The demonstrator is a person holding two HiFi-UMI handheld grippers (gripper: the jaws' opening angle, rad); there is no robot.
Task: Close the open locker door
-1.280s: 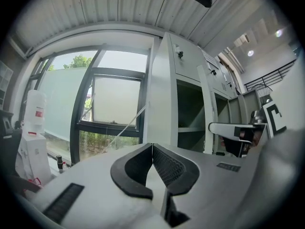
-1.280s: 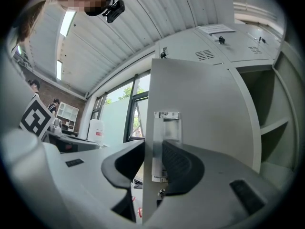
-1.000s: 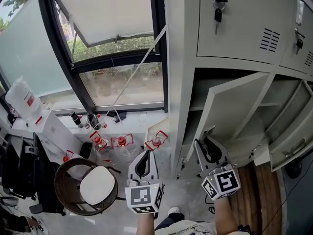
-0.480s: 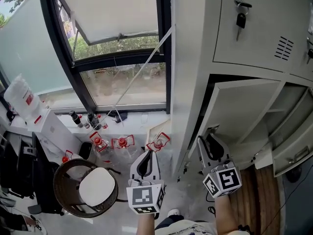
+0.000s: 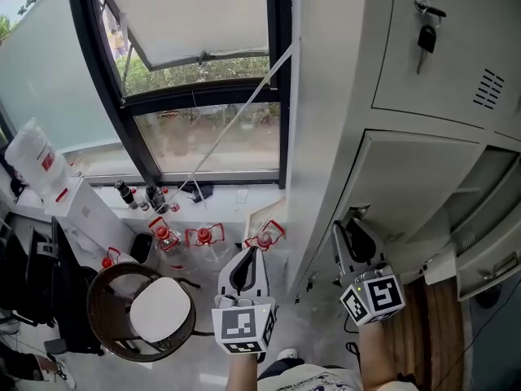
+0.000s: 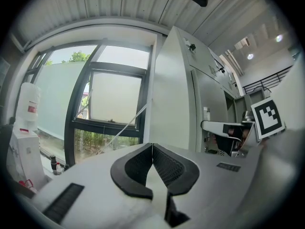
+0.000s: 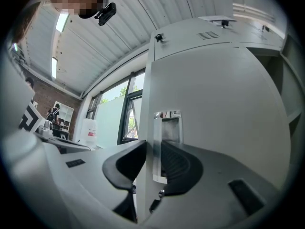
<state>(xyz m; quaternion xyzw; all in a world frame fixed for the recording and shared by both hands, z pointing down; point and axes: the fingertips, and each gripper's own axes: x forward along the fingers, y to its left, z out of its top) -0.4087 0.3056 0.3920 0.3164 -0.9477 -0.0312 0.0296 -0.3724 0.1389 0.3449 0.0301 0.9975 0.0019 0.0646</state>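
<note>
The grey locker door (image 5: pixel 415 186) stands almost flush with the locker front, hinged on its right. My right gripper (image 5: pixel 350 221) holds the door's free left edge at its recessed chrome handle (image 7: pixel 167 124). In the right gripper view the door edge (image 7: pixel 148 128) stands between the jaws of the right gripper (image 7: pixel 153 149), which have just been closing and press on it. My left gripper (image 5: pixel 247 257) hangs to the left of the locker over the floor. Its pads (image 6: pixel 164 163) meet at the tips of the left gripper (image 6: pixel 152 146) with nothing between them.
Above is a shut locker with a key (image 5: pixel 426 35) in its lock. A further open door (image 5: pixel 488 255) juts out at the right. Left of the locker is a window (image 5: pixel 195 72); below it are red-capped bottles (image 5: pixel 200 236) and a round brown bin (image 5: pixel 106 312).
The locker door has swung from wide open to nearly shut, with my right gripper going along on its edge. The left gripper has shifted a little alongside.
</note>
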